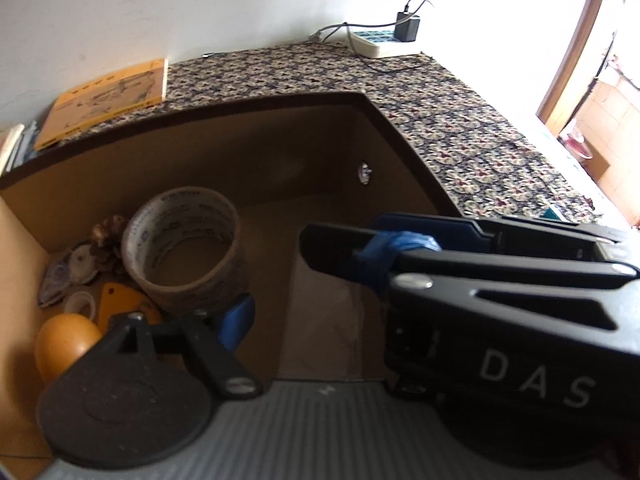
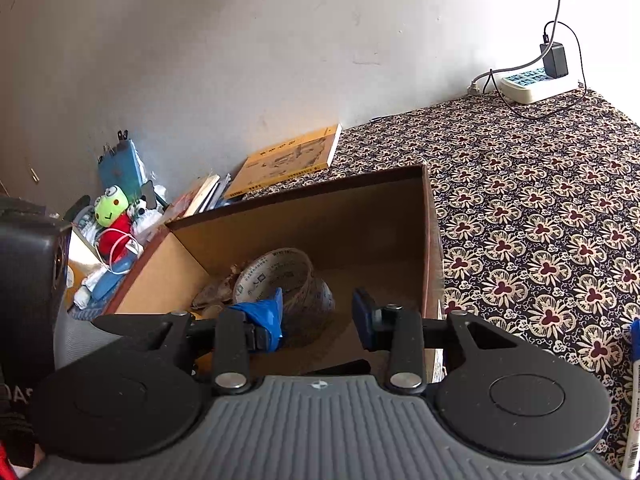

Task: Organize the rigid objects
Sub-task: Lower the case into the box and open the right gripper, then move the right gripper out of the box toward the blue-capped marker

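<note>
An open cardboard box (image 1: 280,100) (image 2: 320,188) stands on a patterned cloth. A big roll of printed packing tape (image 1: 184,248) (image 2: 280,276) lies in its left part. Beside the roll are an orange egg-shaped thing (image 1: 64,344), a yellow tag (image 1: 120,300), a small white roll (image 1: 80,304), correction-tape dispensers (image 1: 76,264) and a pine cone (image 1: 108,236). My left gripper (image 1: 320,320) hangs over the box; its left pad (image 1: 236,320) sits by the roll's base, its other finger hidden. My right gripper (image 2: 316,316) (image 1: 352,240) reaches into the box, open and holding nothing.
A yellow book (image 1: 108,100) (image 2: 288,160) lies behind the box by the wall. A power strip (image 1: 380,42) (image 2: 532,84) with charger and cables is at the back right. A frog plush (image 2: 112,208) and clutter sit left of the box. A pen (image 2: 634,400) lies far right.
</note>
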The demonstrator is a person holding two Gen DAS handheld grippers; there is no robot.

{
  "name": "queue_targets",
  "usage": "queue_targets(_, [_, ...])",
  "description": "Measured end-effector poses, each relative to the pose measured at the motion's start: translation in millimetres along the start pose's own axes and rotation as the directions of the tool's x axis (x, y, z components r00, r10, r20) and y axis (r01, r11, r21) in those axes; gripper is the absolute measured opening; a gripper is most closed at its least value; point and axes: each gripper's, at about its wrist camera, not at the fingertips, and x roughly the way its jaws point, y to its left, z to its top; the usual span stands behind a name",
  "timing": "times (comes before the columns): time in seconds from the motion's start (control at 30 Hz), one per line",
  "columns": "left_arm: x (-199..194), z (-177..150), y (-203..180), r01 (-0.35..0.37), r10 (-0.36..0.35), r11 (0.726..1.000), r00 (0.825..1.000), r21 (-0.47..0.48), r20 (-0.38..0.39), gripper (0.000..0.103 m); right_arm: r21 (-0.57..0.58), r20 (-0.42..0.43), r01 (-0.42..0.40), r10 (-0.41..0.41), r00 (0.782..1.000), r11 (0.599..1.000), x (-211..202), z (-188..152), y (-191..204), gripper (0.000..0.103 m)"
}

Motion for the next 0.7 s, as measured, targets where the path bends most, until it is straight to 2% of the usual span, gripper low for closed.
queue_targets(0.2, [-8.9, 5.0, 4.1, -0.081, 0.081, 0.996, 0.997, -0.033, -0.012, 0.064, 0.062, 0.013, -0.038, 0.037, 0.999, 0.997, -10.1, 3.2, -4.1, 0.023])
queue_targets(0.43, [-27.5, 11.2, 8.3, -0.164, 0.165, 0.985, 0.986, -0.061, 0.016, 0.064, 0.057, 0.045, -0.047, 0.044, 0.998, 0.997, -24.1, 7.8, -3.3, 0.023])
queue_targets(0.7, [-35.5, 11.3, 1.1, -0.21, 0.212, 0.975, 0.977, -0.072, 0.018, 0.065, 0.061, 0.036, -0.066, 0.064, 0.997, 0.996, -32.6, 6.2, -8.0, 0.024])
